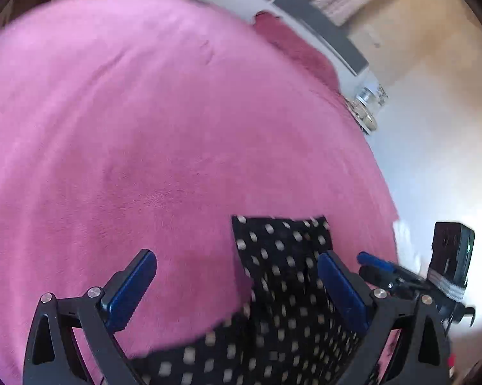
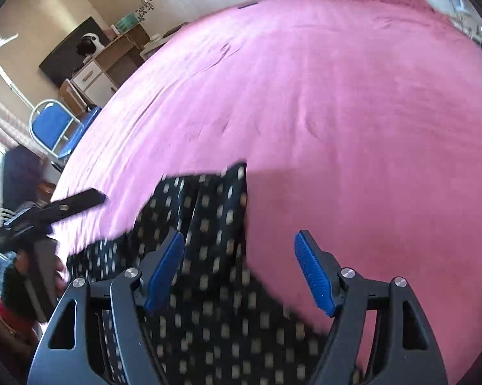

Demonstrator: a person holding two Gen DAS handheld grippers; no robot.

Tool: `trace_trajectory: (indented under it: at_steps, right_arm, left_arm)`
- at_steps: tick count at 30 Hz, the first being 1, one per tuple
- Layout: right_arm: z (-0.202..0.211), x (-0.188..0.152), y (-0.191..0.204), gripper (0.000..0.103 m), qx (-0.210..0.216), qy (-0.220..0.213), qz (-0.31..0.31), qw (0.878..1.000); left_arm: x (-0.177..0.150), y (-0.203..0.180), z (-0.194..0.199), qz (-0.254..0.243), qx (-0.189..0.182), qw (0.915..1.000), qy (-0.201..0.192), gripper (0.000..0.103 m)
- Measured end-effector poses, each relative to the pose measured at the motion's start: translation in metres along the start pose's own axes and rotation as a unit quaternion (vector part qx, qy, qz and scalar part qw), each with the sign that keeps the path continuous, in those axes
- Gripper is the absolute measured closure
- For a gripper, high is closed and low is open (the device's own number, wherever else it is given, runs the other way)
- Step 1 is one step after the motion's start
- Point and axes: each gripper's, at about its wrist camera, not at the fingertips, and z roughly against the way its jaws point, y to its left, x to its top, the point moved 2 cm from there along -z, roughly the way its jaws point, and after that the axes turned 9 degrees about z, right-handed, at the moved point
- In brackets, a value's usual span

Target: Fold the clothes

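The black garment with white dots [image 1: 282, 288] lies near the bed's foot edge on the pink fleece blanket [image 1: 144, 112], wide open beyond. Left claw [image 1: 237, 288] and right claw [image 2: 239, 272] both gape, empty, above it.

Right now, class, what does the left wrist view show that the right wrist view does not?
Only the left wrist view shows the glass jars beside the bed and the right gripper.

Only the right wrist view shows the blue chair, the cabinet and the left gripper.

Both show the pink bedspread and the black dotted garment.
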Motion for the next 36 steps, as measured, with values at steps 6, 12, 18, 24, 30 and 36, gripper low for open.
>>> trace_trajectory:
  at_steps: [6,12,18,24,30,36]
  right_arm:
    - [-0.034,0.017,-0.001,0.068,0.017,0.022,0.009,1.000]
    - [-0.069,0.034,-0.002,0.085,0.035,0.044,0.017,0.998]
    - [-0.059,0.033,0.013,0.100,0.014,0.024,0.044,0.999]
    - [-0.032,0.031,0.020,0.100,0.032,-0.016,0.031,0.999]
    - [0.010,0.023,0.026,0.100,0.071,-0.068,-0.001,0.995]
    - [0.077,-0.007,0.052,0.100,0.104,-0.117,0.017,0.987]
  left_arm:
    - [0.002,-0.004,-0.018,-0.004,-0.012,0.9995,0.029,0.000]
    - [0.005,-0.006,-0.024,0.008,-0.023,0.9990,0.038,0.001]
    - [-0.006,-0.013,-0.055,-0.005,-0.033,0.9973,0.066,0.102]
    - [-0.011,-0.004,-0.032,0.007,-0.038,0.9992,0.014,0.102]
    - [-0.022,0.002,0.021,-0.004,-0.060,0.9981,-0.012,0.102]
    - [-0.064,-0.016,0.104,-0.069,-0.086,0.9927,-0.048,0.102]
